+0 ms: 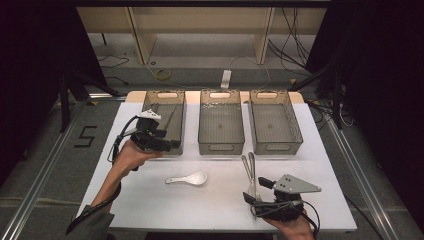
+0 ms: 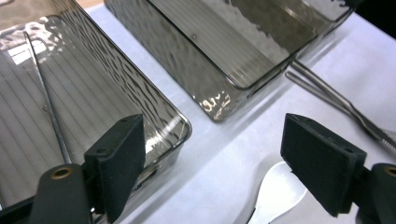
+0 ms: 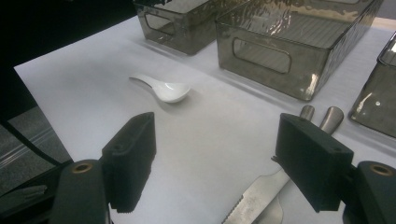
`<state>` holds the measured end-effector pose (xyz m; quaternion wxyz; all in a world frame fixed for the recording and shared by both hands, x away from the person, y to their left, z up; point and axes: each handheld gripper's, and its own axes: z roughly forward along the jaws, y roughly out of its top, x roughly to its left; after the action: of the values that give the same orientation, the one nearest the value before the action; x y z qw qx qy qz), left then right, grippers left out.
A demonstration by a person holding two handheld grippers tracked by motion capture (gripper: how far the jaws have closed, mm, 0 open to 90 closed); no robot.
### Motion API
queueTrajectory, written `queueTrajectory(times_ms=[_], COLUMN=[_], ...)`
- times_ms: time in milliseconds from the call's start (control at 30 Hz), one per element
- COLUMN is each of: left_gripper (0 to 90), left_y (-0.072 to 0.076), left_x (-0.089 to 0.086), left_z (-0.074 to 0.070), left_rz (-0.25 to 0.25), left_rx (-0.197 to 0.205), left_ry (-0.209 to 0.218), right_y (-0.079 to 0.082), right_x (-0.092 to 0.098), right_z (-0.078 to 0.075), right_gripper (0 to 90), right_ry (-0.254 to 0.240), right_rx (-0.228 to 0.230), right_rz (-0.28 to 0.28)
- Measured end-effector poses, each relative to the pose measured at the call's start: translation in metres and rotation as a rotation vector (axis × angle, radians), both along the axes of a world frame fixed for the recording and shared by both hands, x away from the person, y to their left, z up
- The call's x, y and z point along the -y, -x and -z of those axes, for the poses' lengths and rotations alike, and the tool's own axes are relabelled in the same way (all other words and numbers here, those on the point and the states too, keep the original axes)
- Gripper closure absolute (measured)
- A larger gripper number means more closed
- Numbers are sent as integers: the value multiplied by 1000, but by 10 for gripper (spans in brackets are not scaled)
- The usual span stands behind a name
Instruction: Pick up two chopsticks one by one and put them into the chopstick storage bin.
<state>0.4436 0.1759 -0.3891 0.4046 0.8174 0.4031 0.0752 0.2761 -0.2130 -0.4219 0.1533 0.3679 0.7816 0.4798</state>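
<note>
Both tongs agape, empty, near spoon.

High view looks down; both close gripper views share the white spoon.

Overhead lighting is even on the white counter — surroundings fall to near black. Shadows under the bins are soft and short. Ripple glare marks the bin walls in both gripper views. Near jaws are slightly soft; the high view is low in detail — no motion blur.
</note>
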Motion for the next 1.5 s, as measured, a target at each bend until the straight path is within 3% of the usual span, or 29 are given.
queueTrajectory(times_ms=[367,667,733,1100,1500], left_gripper=[184,172,172,169,166], left_y=[10,20,21,33,40], left_x=[11,20,22,33,43], left_z=[9,19,20,28,43], left_rz=[70,126,134,178,219], left_rx=[-28,-52,-58,-39,-59], left_ry=[-57,-149,-148,-225,-324], right_y=[-1,-1,-2,-2,-1], right_x=[1,2,2,1,0], right_z=[1,1,2,2,2], right_gripper=[297,295,295,293,280], right_ry=[-3,-4,-4,-7,-5], right_rx=[-3,-5,-4,-4,-9], right_rz=[2,-5,-6,-4,0])
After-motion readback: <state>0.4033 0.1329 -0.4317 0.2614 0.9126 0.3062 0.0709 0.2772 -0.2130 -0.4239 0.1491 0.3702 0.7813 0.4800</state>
